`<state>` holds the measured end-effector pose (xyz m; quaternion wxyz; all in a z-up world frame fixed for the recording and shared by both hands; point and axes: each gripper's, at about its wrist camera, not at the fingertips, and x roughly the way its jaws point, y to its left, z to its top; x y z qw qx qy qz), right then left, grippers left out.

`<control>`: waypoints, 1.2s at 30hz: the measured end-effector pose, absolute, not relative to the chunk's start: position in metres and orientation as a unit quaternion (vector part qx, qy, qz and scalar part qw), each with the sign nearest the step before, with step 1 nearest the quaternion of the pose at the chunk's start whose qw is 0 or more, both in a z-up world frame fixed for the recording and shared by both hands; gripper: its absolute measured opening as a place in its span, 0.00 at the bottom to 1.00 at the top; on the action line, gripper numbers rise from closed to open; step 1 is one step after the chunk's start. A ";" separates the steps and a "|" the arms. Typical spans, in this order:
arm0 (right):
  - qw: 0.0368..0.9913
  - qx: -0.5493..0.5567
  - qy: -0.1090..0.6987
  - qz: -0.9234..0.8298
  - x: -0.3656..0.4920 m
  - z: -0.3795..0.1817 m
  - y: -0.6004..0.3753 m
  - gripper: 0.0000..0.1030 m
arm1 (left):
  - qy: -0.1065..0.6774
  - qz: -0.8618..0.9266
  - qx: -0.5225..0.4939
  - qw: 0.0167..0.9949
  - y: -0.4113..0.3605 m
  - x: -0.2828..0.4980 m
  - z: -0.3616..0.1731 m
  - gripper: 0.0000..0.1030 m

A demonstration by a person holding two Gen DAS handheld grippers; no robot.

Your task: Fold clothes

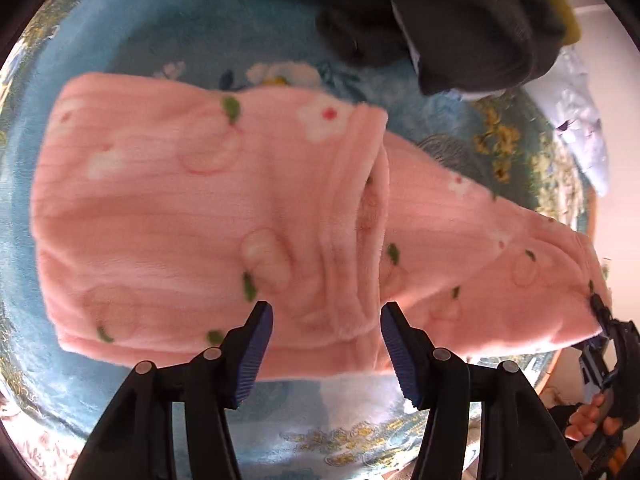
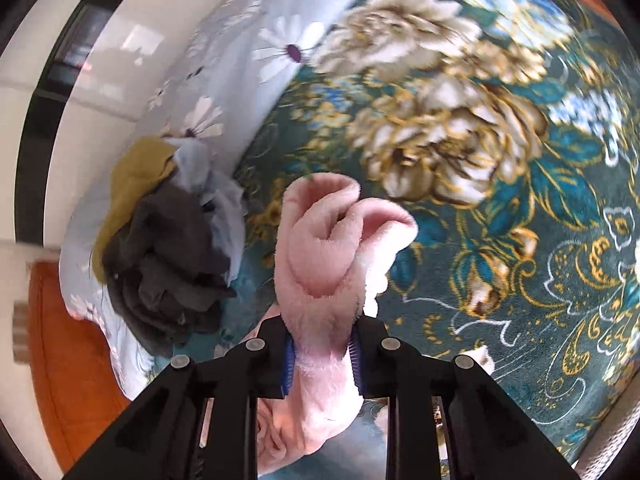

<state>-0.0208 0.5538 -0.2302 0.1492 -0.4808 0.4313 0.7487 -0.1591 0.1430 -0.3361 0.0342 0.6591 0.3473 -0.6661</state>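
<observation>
A pink fleece garment (image 1: 208,216) with white flowers and green leaves lies partly folded on the blue-green floral blanket (image 1: 132,40). My left gripper (image 1: 326,316) hovers open just above its near edge, nothing between the blue pads. At the far right of the left wrist view my right gripper (image 1: 600,312) pinches the garment's end, lifted off the blanket. In the right wrist view my right gripper (image 2: 323,350) is shut on a bunched roll of the pink garment (image 2: 332,248).
A pile of dark grey clothes (image 1: 460,28) with a mustard piece (image 2: 136,176) sits at the back of the bed. A lilac daisy-print duvet (image 2: 256,40) lies beside it. A hand (image 1: 592,420) grips the right tool. An orange bed frame (image 2: 60,360) edges the blanket.
</observation>
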 end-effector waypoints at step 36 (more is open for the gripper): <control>-0.159 -0.694 0.044 0.701 -0.097 -0.305 0.080 0.44 | 0.340 -0.771 0.511 0.171 -0.059 0.039 -0.290 0.59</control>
